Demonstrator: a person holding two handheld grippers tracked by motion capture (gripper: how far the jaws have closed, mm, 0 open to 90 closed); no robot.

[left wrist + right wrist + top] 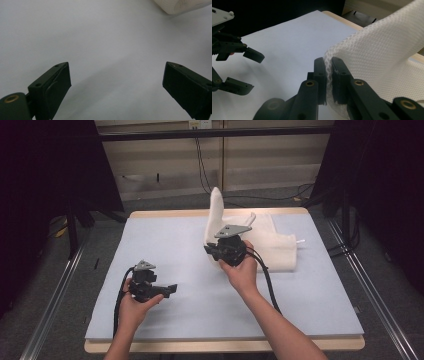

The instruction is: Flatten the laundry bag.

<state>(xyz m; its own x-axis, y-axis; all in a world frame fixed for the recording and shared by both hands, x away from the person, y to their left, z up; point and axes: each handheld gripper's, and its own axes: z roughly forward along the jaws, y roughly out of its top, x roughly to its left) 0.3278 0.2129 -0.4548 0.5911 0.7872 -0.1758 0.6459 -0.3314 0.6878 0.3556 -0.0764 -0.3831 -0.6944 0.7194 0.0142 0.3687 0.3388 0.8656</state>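
Note:
A white mesh cloth (260, 240) lies at the back right of the pale blue mat (165, 245), with one part lifted upright above the table. My right gripper (212, 251) is shut on an edge of that cloth (372, 50); in the right gripper view its jaws pinch the mesh between the pads (328, 75). My left gripper (170, 290) rests low over the mat at the front left, open, with nothing between its jaws (116, 82). A corner of the cloth (182, 6) shows far off in the left gripper view. The left gripper (249, 70) also appears open in the right gripper view.
The mat covers a wooden table (225, 346) whose edge shows at the front. Metal rails (370, 280) run along both sides of the table. Cables (205, 170) hang against the back wall.

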